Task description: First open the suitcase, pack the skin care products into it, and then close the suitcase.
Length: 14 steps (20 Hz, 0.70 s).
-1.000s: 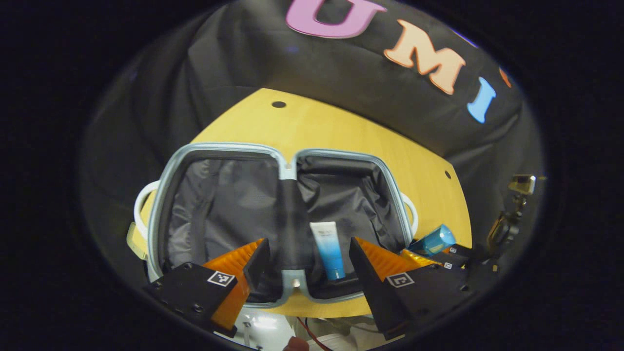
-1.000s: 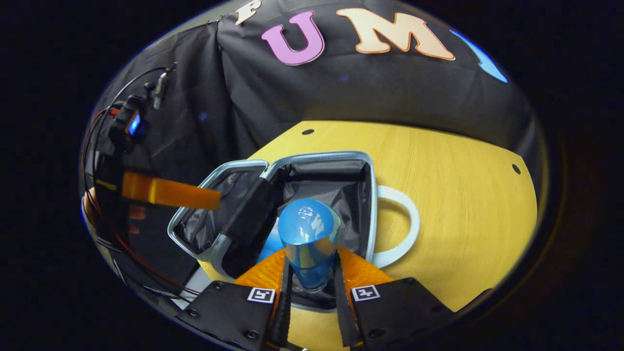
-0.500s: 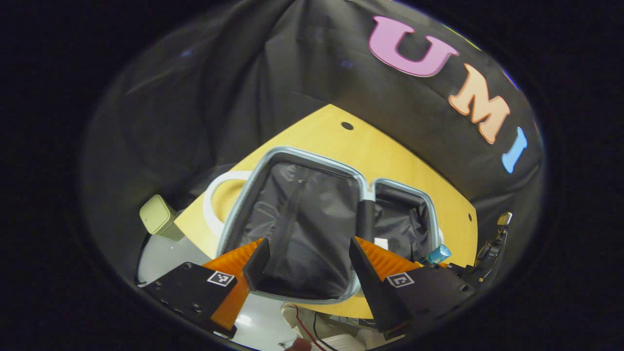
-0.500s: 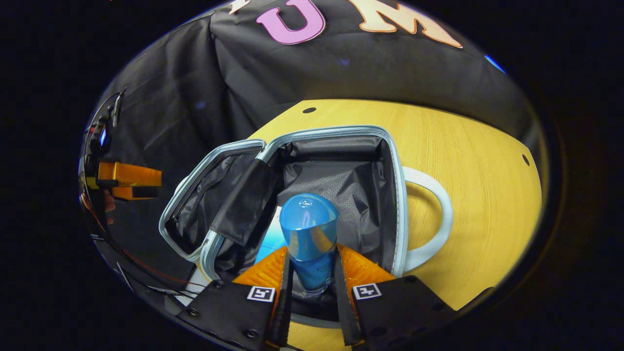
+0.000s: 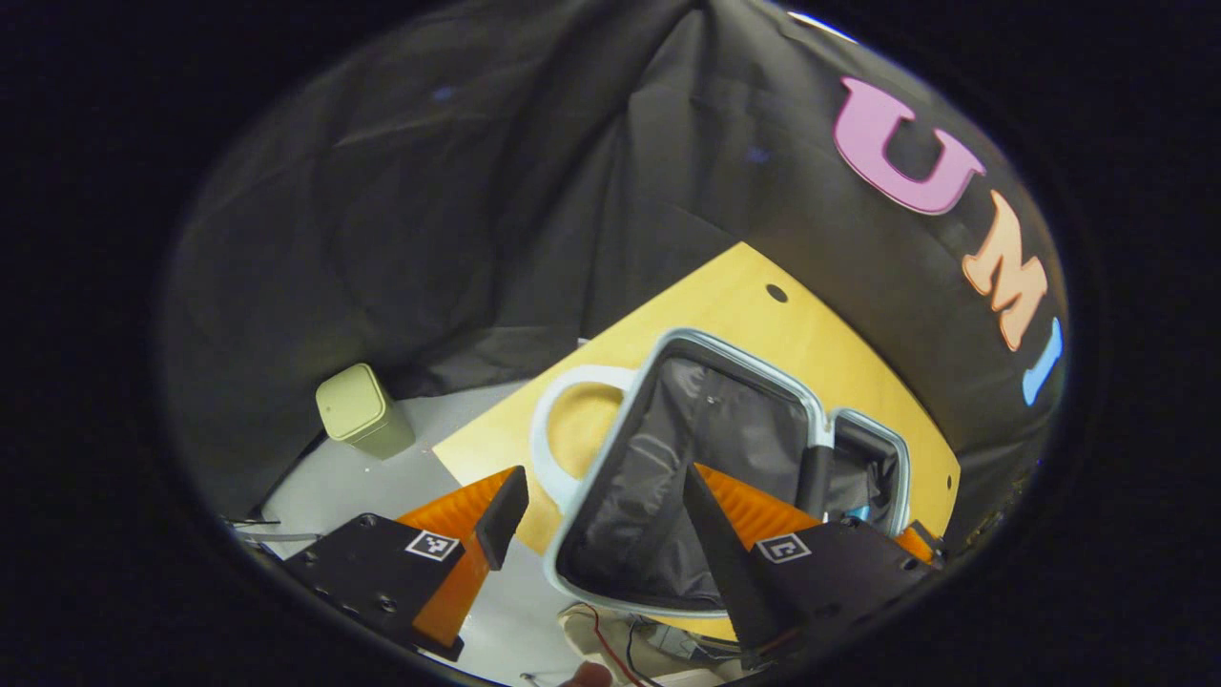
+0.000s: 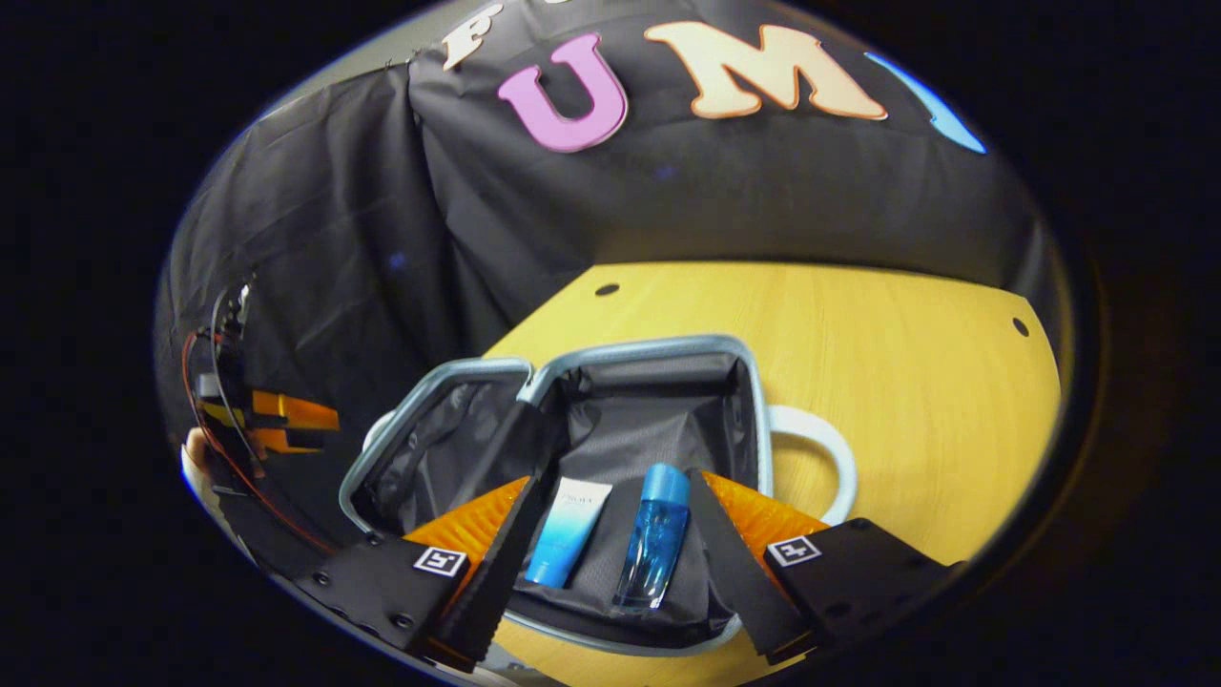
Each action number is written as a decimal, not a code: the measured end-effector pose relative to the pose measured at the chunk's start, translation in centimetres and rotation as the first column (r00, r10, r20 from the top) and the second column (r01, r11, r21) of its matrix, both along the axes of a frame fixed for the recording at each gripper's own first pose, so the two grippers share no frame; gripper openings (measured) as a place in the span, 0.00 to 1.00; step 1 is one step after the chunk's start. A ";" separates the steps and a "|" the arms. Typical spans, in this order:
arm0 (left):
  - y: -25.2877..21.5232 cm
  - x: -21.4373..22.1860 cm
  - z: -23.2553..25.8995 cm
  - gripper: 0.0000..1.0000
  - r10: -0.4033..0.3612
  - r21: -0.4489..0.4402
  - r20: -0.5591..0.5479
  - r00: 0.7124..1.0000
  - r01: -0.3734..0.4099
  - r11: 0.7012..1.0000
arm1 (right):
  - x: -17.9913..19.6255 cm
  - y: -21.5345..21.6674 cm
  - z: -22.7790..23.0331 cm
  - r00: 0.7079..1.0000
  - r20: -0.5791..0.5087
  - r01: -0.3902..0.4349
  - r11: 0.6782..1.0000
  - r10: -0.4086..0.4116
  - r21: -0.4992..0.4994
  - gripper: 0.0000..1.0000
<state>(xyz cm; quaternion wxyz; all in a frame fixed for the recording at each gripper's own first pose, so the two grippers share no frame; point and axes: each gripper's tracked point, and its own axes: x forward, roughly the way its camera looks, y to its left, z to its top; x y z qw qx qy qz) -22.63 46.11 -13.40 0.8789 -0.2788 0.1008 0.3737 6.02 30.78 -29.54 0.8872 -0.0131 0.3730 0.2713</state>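
Right claw [image 6: 606, 553] is hovering wide over the open suitcase [image 6: 658, 348]; blue bottle [image 6: 654, 534] and tube [image 6: 569, 530] are lying inside. Left claw [image 5: 601, 520] is hanging wide, empty.

We see the suitcase [image 6: 754, 401] lying open on the surface [image 6: 906, 382], its two black-lined halves spread flat, pale rim, white handles. In its right half lie a white-and-blue tube [image 6: 569, 530] and a blue bottle [image 6: 654, 534], side by side.

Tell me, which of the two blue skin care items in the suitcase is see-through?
The clear blue glass-like bottle, lying on the right in the right gripper view. The white-and-blue squeeze tube beside it on the black lining is opaque and flat.
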 end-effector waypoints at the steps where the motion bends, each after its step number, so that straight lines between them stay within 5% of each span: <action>1: 1.3 -0.2 0.0 0.96 0.017 -0.004 0.014 1.000 -0.017 1.000 | 0.5 -0.4 1.5 1.000 0.027 0.015 1.000 -0.016 0.016 0.98; 9: 7.1 2.6 -2.9 0.94 -0.014 -0.120 0.121 0.993 0.029 0.992 | 2.3 -7.0 9.5 0.967 0.220 0.138 0.990 -0.132 -0.013 0.98; 11: 7.6 3.3 -3.7 0.89 -0.019 -0.156 0.139 0.990 0.041 0.987 | 2.2 -8.2 10.6 0.957 0.240 0.171 0.985 -0.163 -0.011 0.98; 14: 7.4 4.3 -4.3 0.65 -0.047 -0.189 0.175 0.983 0.080 0.979 | 1.7 -9.7 11.4 0.947 0.251 0.208 0.978 -0.200 -0.006 0.98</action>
